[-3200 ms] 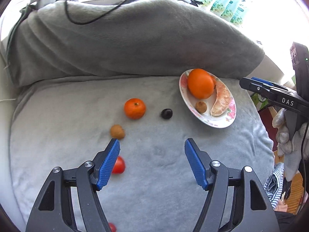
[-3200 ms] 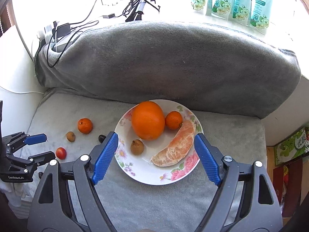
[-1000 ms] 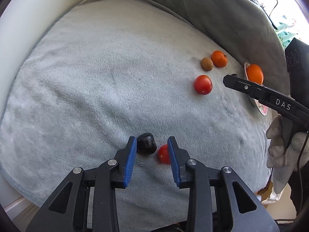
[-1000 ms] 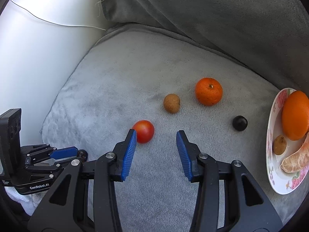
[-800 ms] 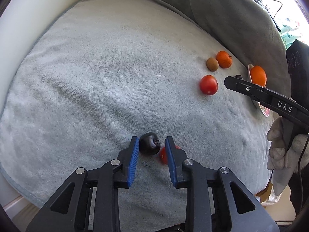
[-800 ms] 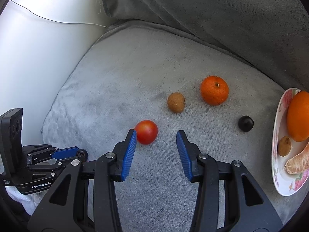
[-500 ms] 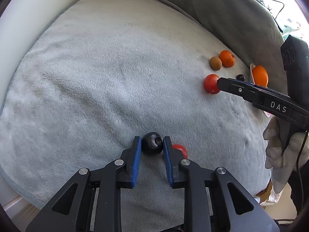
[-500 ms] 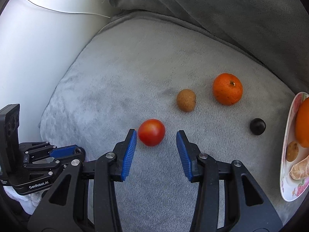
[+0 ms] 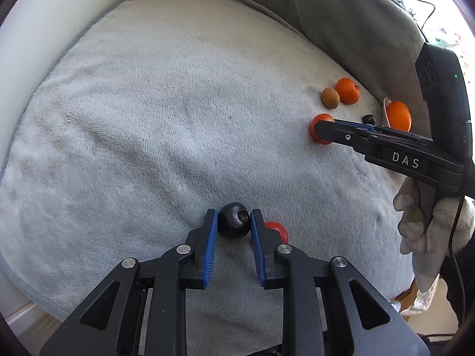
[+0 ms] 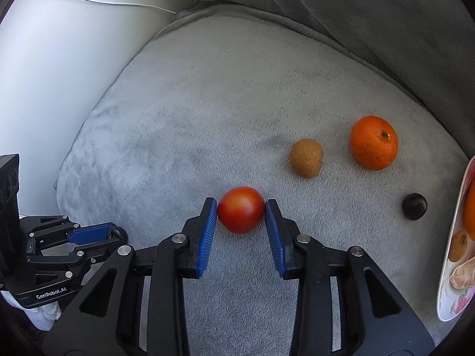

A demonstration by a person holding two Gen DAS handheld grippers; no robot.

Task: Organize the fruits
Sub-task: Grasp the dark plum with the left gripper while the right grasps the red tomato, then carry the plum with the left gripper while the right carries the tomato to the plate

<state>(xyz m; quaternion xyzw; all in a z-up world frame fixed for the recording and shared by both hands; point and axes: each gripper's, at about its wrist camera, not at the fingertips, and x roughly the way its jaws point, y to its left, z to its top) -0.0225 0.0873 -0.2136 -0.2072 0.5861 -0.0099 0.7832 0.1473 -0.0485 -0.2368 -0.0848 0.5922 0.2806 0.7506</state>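
Note:
My left gripper (image 9: pixel 234 222) is shut on a dark plum (image 9: pixel 234 220) resting on the grey cushion (image 9: pixel 148 118); a small red fruit (image 9: pixel 277 230) lies just right of it. My right gripper (image 10: pixel 241 212) has its blue pads against both sides of a red tomato (image 10: pixel 241 209) on the cushion. A brown kiwi-like fruit (image 10: pixel 305 157), a mandarin (image 10: pixel 373 146) and a second dark plum (image 10: pixel 414 206) lie to the right. The flowered plate (image 10: pixel 448 296) at the right edge holds an orange, a small brown fruit and a peeled segment.
A grey cushioned backrest (image 10: pixel 356 14) rises behind the seat. A white wall with a thin cable (image 10: pixel 59 44) is on the left. The cushion's front edge (image 9: pixel 35 293) drops off near the left gripper.
Both grippers moved forward and closed: the left onto the dark plum, the right around the red tomato.

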